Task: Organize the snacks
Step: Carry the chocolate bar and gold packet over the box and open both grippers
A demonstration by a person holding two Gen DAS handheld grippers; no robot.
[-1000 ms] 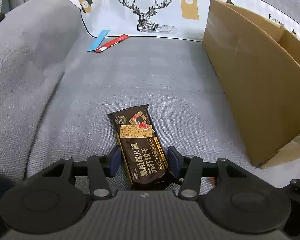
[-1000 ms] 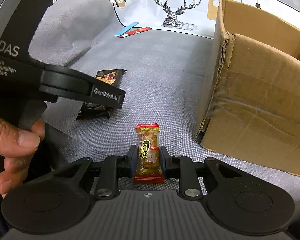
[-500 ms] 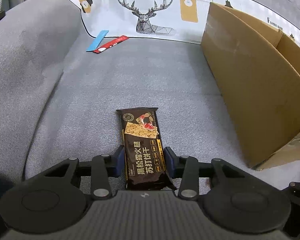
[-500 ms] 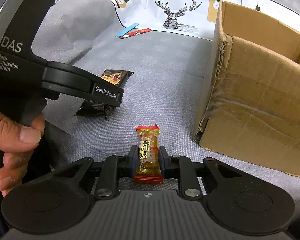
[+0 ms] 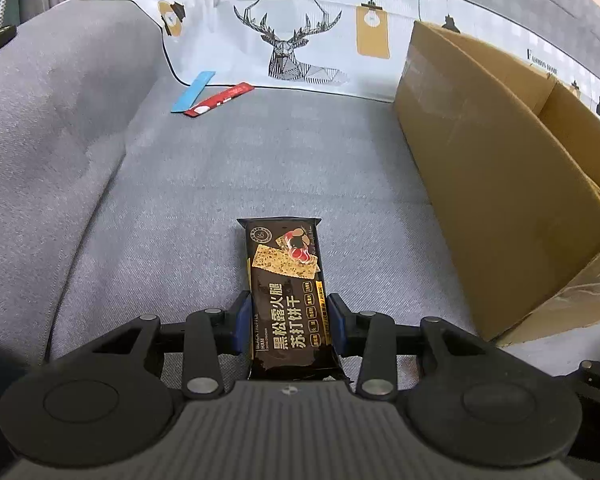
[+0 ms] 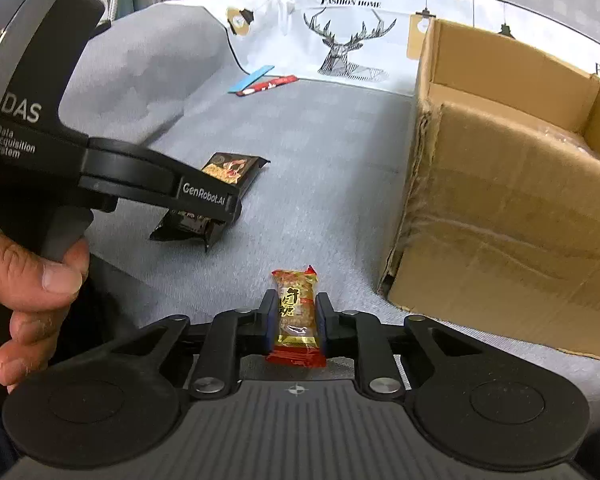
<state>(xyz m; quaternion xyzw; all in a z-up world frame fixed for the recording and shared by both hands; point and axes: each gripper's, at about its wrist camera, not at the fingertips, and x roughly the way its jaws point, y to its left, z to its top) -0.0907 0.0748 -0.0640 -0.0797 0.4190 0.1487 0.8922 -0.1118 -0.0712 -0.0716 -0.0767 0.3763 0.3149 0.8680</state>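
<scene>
Left wrist view: at far left a blue strip (image 5: pixel 193 91) and a red sachet (image 5: pixel 219 100) are seen lying side by side on the grey sofa seat (image 5: pixel 260 168), at the foot of a white cushion printed with a stag (image 5: pixel 296 44); both are angled with their far ends toward the upper right. Nearer the camera, a black cracker pack (image 5: pixel 286 292) is gripped across its width by the left gripper (image 5: pixel 288 326), the blue pads (image 5: pixel 242 326) being pressed against its two long edges after the jaws closed in on it. Its long axis is run straight away from the camera, in line with the fingers, the picture end pointing toward the cushion and the near end tucked under the gripper body. To the right, a cardboard box (image 5: pixel 500 184) is stood on the seat, well apart from the pack.

In the right wrist view, a hand (image 6: pixel 28 288) is seen at the left edge around the other gripper's handle, with the black pack held below it. At centre, a small golden candy (image 6: pixel 296 316) with red crimped ends is pinched at its sides by the right gripper (image 6: pixel 294 326), whose jaws have just been closing on it. Its long axis also points directly away from the camera. The open box (image 6: pixel 500 216) is placed just beyond to the right.
</scene>
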